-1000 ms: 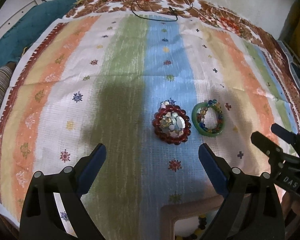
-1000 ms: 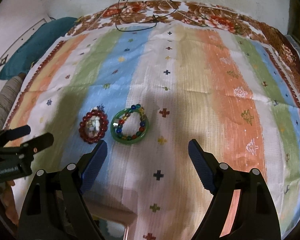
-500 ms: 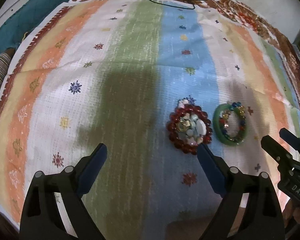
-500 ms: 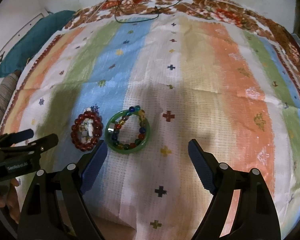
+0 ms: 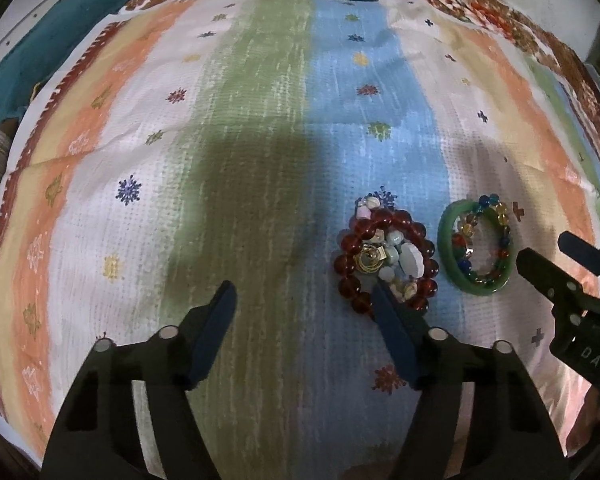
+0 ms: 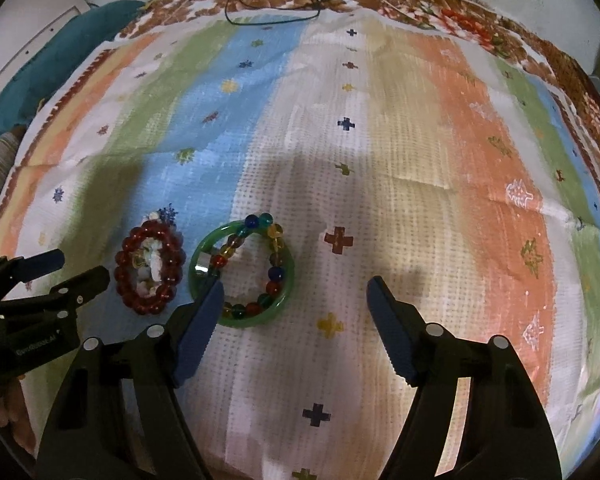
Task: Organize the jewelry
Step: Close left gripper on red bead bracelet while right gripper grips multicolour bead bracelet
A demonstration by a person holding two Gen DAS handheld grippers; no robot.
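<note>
Beads sit low in both views: a red bracelet with small stones inside it, and just beside it a green bangle with a bead string inside. Our left gripper is wide open and holds nothing; its right finger covers the red ring's near edge. Our right gripper is wide open too, empty, its left finger over the bangle's rim. We think we should slide sideways so the rim sits between the fingers, then close softly. All lie on a striped cloth. A black cord lies at the top, a teal cloth upper left.
</note>
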